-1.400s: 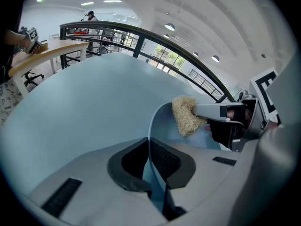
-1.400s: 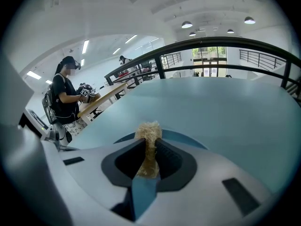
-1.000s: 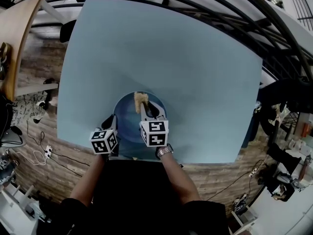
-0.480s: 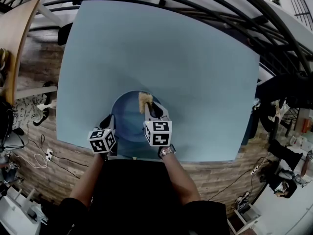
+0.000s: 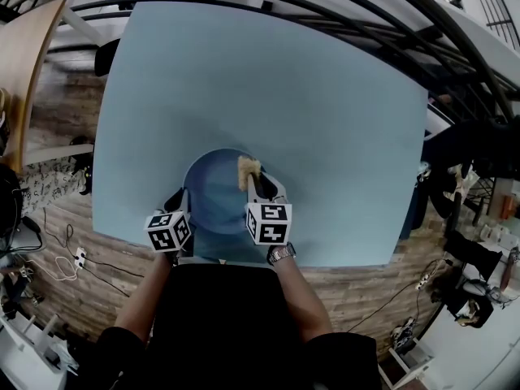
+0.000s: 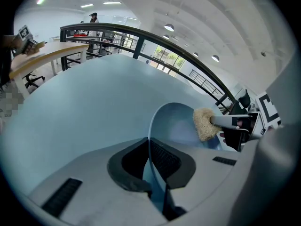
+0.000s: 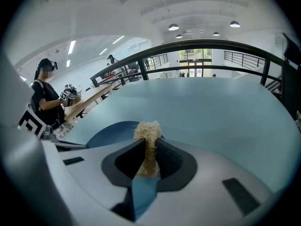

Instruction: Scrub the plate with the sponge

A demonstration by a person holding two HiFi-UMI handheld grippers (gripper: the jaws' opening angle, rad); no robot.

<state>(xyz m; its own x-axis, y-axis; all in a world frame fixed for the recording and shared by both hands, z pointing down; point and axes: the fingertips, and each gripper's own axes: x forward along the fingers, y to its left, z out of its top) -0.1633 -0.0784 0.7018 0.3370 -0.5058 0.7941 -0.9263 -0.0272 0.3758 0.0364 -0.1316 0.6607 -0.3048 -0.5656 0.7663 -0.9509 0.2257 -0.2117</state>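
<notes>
A round blue plate (image 5: 213,192) lies on the light blue table near its front edge. My left gripper (image 5: 180,201) is shut on the plate's left rim; in the left gripper view the rim (image 6: 151,140) runs between the jaws. My right gripper (image 5: 253,184) is shut on a tan fibrous sponge (image 5: 247,169), which sits over the plate's right edge. The right gripper view shows the sponge (image 7: 147,142) pinched between the jaws with the plate (image 7: 113,131) to the left. From the left gripper view the sponge (image 6: 203,124) touches the plate's far side.
The light blue table (image 5: 268,96) stretches far ahead. A dark curved railing (image 5: 325,6) runs behind it. A wooden desk (image 5: 24,63) stands at the left, and a person (image 7: 47,100) stands beside it. Cables lie on the floor at the left.
The right gripper has slid the sponge to the right, from the plate's upper middle to its right edge. The left gripper stays on the rim.
</notes>
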